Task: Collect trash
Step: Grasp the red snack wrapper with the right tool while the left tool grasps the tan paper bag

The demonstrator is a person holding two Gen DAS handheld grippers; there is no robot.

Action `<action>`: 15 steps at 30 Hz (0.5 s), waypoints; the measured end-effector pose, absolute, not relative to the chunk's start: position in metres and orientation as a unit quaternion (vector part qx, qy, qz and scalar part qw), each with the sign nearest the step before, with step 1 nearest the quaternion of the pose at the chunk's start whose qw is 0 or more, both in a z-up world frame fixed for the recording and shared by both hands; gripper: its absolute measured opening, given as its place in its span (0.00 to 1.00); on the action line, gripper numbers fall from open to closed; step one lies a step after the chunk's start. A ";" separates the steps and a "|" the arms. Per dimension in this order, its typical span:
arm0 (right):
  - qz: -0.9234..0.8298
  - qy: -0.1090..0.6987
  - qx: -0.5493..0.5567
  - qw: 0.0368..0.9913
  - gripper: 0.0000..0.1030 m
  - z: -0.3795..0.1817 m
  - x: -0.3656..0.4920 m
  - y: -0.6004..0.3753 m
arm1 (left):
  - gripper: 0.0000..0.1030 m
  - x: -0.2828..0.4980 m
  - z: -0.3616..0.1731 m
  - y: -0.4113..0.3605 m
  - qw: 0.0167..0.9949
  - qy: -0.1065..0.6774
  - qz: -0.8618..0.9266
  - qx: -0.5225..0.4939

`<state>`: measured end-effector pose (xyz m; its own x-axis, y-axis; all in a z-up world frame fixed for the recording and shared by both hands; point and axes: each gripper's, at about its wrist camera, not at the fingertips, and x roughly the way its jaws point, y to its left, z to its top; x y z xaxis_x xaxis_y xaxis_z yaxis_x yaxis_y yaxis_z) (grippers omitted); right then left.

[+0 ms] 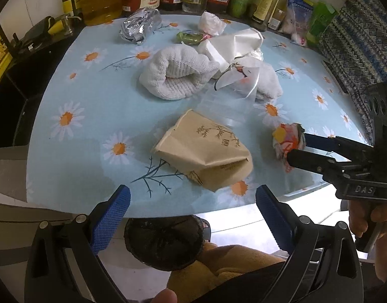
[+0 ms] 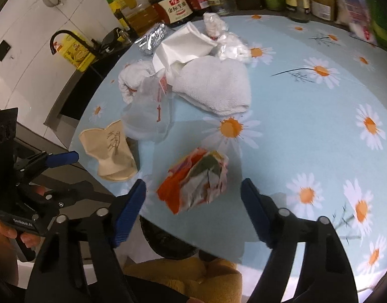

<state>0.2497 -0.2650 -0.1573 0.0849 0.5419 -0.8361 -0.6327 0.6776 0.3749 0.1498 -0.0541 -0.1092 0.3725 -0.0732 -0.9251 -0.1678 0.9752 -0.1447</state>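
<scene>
Right gripper [image 2: 193,202] with fingers parted, not yet pressing; the crumpled colourful wrapper [image 2: 197,180] lies on the counter [image 2: 307,126] just ahead at 12 o'clock. Left gripper [image 1: 193,199] open, empty; flattened paper cup [image 1: 206,151] at its 12 o'clock, farther off.

Left gripper [image 1: 192,203]: black linkage arms, silver pivot screws, blue textured pads. Right gripper [image 2: 193,199]: same build. Person wears mustard-yellow garment [image 1: 233,267].
</scene>
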 end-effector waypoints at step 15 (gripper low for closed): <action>0.406 0.532 -0.027 0.743 0.48 -0.152 0.258 -0.293 | 0.94 0.177 -0.118 -0.072 0.826 0.561 0.008 -0.050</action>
